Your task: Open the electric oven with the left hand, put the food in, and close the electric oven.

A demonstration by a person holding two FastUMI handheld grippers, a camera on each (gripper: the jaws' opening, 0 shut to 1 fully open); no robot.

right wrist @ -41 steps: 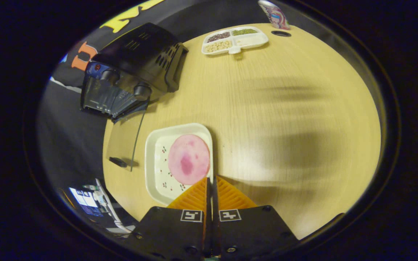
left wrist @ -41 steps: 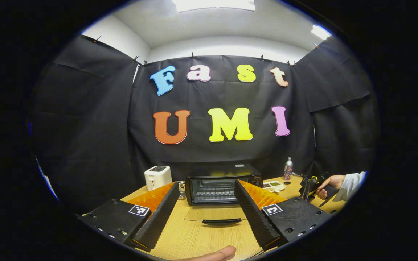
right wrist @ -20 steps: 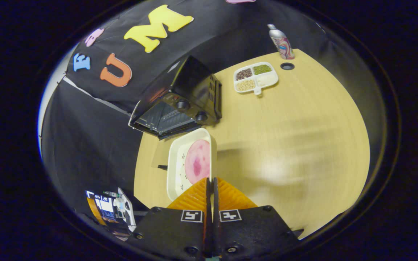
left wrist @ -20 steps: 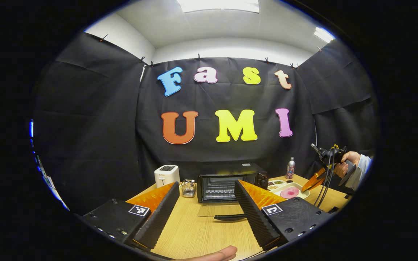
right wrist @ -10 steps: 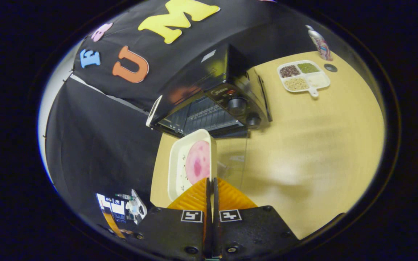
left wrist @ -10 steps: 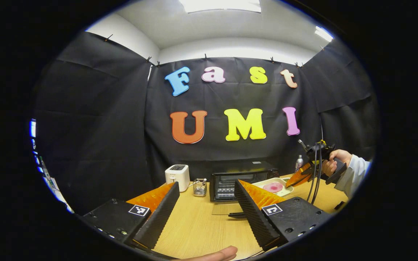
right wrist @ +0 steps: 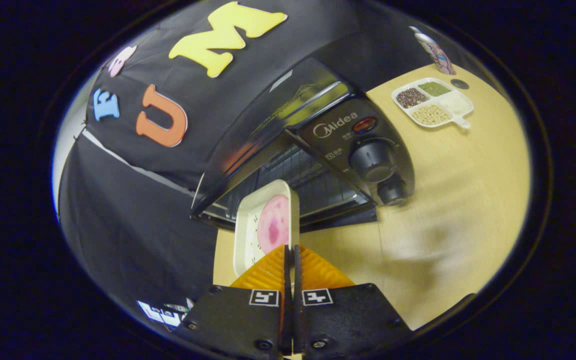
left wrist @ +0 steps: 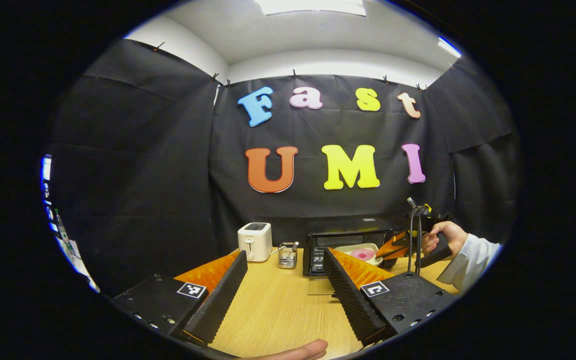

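White tray [right wrist: 250, 220] with pink food [right wrist: 273, 225] clamped by right claw [right wrist: 289, 257], entering oven [right wrist: 318, 165] mouth; near edge hidden behind fingers. Left claw [left wrist: 283, 280] spread wide, holding nothing, over wooden surface [left wrist: 278, 315] before oven.

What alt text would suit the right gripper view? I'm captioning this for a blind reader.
The right gripper, shut on the rim of a white tray carrying a pink food slice, holds it at the open electric oven. A divided snack dish sits on the wooden table.
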